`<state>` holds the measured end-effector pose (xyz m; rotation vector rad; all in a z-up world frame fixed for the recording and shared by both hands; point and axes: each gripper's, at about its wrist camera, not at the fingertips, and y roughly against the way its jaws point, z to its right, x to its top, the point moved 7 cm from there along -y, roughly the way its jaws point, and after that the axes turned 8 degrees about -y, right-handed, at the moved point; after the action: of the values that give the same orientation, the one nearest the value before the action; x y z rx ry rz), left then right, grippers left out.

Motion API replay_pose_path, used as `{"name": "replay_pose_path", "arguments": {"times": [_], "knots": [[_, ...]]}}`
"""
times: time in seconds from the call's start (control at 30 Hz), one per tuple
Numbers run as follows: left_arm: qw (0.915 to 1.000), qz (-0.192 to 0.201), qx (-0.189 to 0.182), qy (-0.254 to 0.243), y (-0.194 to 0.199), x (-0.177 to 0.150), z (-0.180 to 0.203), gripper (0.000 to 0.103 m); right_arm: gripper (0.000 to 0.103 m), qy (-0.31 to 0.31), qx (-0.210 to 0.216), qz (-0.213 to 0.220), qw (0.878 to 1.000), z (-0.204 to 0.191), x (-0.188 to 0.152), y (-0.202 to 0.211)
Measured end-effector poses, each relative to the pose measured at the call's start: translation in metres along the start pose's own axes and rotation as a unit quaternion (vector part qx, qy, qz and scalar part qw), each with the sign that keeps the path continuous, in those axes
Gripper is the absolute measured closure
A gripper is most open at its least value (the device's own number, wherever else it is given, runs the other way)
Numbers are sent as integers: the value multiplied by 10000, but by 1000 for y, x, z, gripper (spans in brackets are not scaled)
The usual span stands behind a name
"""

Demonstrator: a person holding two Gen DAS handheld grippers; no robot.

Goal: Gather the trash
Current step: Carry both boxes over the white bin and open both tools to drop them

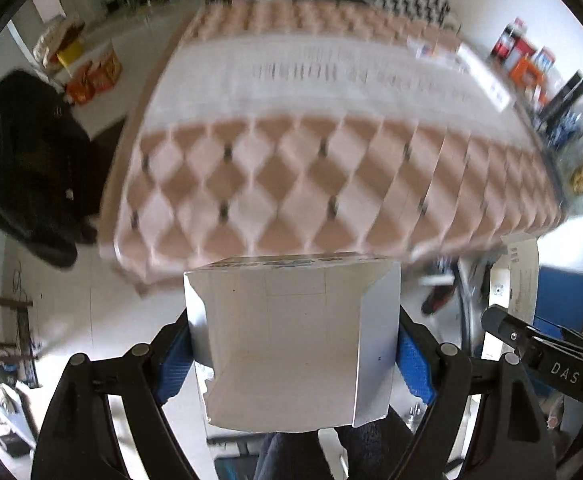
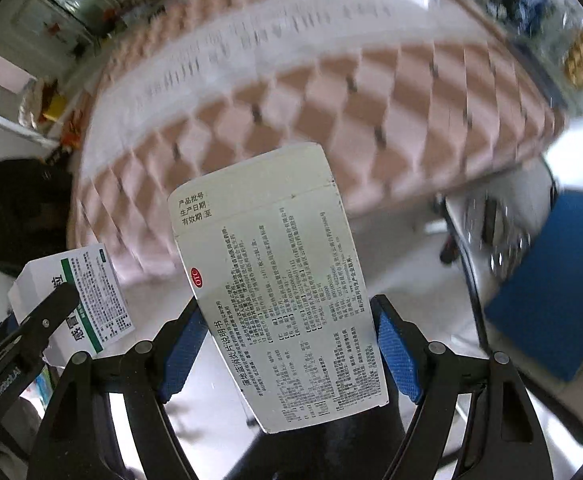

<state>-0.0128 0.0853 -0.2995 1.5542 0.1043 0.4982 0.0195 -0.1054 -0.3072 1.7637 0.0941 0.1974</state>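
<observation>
Cardboard, thin: both items carried were empty medicine cartons, judged light and easily crushed.
Landmark: table (image 1: 331,92) with a pink and tan diamond-pattern cloth, blurred in both views.
Left gripper (image 1: 293,356): jaws stood wide and were filled by an open white carton (image 1: 291,344), blue pads (image 1: 411,364) against its two side walls.
Left carton, place: off the near edge of the table, over pale floor, its open mouth turned to the camera.
Right gripper (image 2: 287,356): jaws likewise wide, clamped on a printed carton (image 2: 279,280) held by its long edges.
Right carton, place: also off the near edge of the table, tilted, its flap end reaching toward the cloth.
Cross-view: the left carton showed in the right wrist view as a green-striped box (image 2: 75,296), just beside the right carton; the two were apart.
Handling, stiffness: walls judged springy. The open carton had no end flap closed to brace it, so a hard squeeze would probably fold it flat.
Handling, grip point: best taken across the narrow faces near a folded corner, where the board is doubled. Mid-panel would likely bow.
Handling, slip: coated print judged slick, though the ribbed pads should bite well enough.
Risk: the loose flap on the right carton might catch on a bin rim.
Bin: none seen in either view.
Table clutter: boxes and bottles (image 1: 531,68) at the far right of the table, not touched.
</observation>
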Motion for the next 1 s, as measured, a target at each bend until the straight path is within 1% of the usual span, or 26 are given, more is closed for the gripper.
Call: {"name": "replay_pose_path", "arguments": {"times": [0.1,0.13,0.23,0.3,0.37,0.43,0.5,0.57,0.63,0.7,0.77,0.83,0.87,0.93,1.0], "knots": [[9991,-371,-120,138,-37,-27,-2,18,21,-63,-141,-348,9993,17,-25,-47],[9981,-539,-236,208,-55,-37,-2,18,21,-92,-152,-456,9988,21,-32,-63],[9921,-938,-643,524,-113,-58,-4,18,21,-260,-161,-791,9964,37,-50,-124],[9863,-1225,-858,699,-154,-70,-5,18,21,-445,-65,-1010,9939,47,-60,-168],[9777,-1539,-1137,864,-203,-83,-3,18,21,-582,-7,-1192,9912,55,-68,-209],[9704,-1786,-1292,983,-246,-96,-1,18,21,-780,68,-1348,9878,65,-74,-253],[9600,-2088,-1463,1159,-287,-110,1,18,21,-954,111,-1450,9848,74,-79,-295],[9497,-2259,-1649,1405,-326,-122,4,17,21,-1092,149,-1567,9815,82,-85,-330],[9458,-2325,-1703,1499,-350,-130,7,17,21,-1248,220,-1672,9777,89,-88,-363],[9438,-2401,-1696,1509,-373,-136,10,17,21,-1346,255,-1758,9749,94,-90,-394],[9414,-2466,-1705,1545,-387,-141,12,16,21,-1387,276,-1838,9727,96,-93,-417],[9385,-2530,-1731,1590,-396,-146,8,15,21,-1379,288,-1891,9718,91,-98,-433],[9371,-2557,-1741,1616,-400,-148,8,12,21,-1372,302,-1911,9715,93,-99,-440],[9367,-2587,-1700,1635,-398,-152,-1,8,20,-1339,323,-1969,9707,92,-99,-451],[9372,-2584,-1633,1681,-395,-156,-11,8,20,-1319,410,-2039,9692,88,-99,-458]]}}
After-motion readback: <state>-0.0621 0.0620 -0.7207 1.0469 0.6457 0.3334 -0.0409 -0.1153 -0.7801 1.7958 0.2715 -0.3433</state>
